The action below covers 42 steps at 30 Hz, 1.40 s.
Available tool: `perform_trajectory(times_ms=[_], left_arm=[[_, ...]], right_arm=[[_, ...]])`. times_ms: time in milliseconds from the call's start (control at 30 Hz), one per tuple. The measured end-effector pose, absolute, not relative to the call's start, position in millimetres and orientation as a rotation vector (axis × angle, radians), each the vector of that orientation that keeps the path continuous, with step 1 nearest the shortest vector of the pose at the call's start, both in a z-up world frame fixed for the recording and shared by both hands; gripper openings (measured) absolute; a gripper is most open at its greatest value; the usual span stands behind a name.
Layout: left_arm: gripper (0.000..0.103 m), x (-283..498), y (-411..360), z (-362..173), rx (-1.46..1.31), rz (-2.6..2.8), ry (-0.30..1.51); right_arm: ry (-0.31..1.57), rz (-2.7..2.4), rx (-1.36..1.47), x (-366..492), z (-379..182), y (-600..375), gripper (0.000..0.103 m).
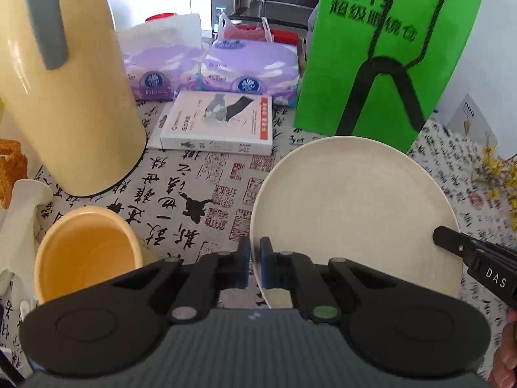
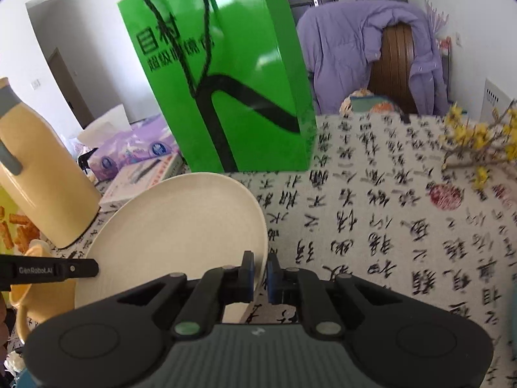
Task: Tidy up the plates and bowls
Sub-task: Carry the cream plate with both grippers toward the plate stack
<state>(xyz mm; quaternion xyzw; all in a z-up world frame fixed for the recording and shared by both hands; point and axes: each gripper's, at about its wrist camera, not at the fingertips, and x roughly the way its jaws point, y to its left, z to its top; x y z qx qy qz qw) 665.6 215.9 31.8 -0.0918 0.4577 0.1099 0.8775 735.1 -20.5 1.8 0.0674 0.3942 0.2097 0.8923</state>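
Left wrist view: both my jaws pinch one cream plate (image 1: 355, 213) by opposite rim edges.

My left jaws (image 1: 255, 263) are closed on its rim at 9 o'clock; my right jaws (image 2: 261, 276) grip the rim at 3 o'clock. The plate looks tilted, partly raised off the patterned counter (image 2: 371, 213). A yellow bowl (image 1: 87, 252) sits at 8 o'clock, apart from the plate, the yellow jug (image 1: 64, 97) beyond at 10, the green bag (image 1: 387, 48) at 1. I judge sorting barely begun: plate and bowl remain unstacked.
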Motion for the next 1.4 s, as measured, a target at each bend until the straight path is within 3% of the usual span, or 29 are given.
perform_trajectory(times_ms=[600,1033,1400], left_arm=[[0.006,587,74,111,-0.166,0.020,0.853],[0.006,496,-8,107,-0.137,-0.069,0.817],[0.006,371,-28,59,-0.143,-0.016,0.737]], right_arm=[[0.708,0.275,0.109,623,105,-158,0.008],[0.672,0.203,0.138,521,104,-261,0.008],[0.590,0.246,0.095,394,67,-273,0.007]])
